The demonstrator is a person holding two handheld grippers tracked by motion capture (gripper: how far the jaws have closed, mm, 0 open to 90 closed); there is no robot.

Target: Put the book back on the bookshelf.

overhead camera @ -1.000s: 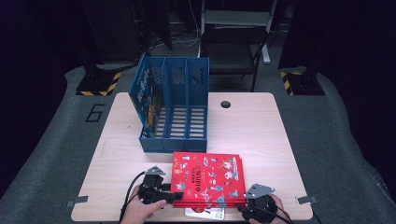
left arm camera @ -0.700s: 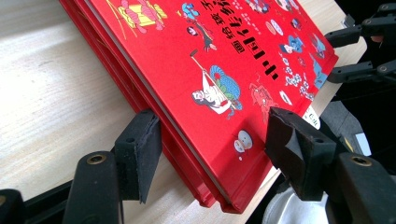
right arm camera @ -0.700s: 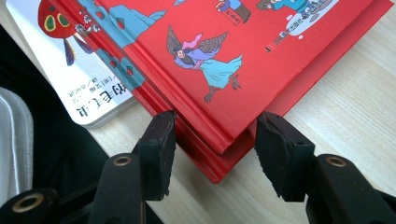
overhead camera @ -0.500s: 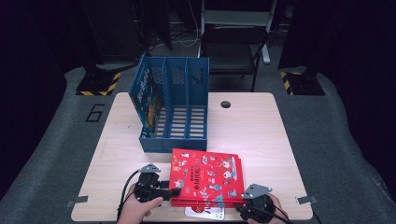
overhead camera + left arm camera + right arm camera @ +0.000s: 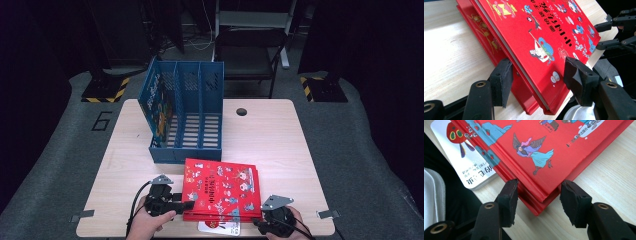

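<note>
- Red books (image 5: 221,189) stacked at table (image 5: 280,145) near edge, over a white book (image 5: 219,227).
- Left gripper (image 5: 176,206) at stack's left edge, level; jaws just been closing, now pinching the top book's corner.
- Right gripper (image 5: 261,220) at the stack's near right corner, jaws part-open, straddling it, not clamped.
- Blue file rack (image 5: 186,115) stands just behind.

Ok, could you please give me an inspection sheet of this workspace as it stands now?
Surface: wooden table, bare at the far right.
Job's things: red books stacked at the near edge; blue rack behind.
Clutter: white book under the stack; picture book in the rack.
Grippers: left gripper has just been closing astride the top red book, grip unclear; right gripper open astride the stack's corner.
Cables: black cable trailing on the table.
Surroundings: chair, grey floor.
</note>
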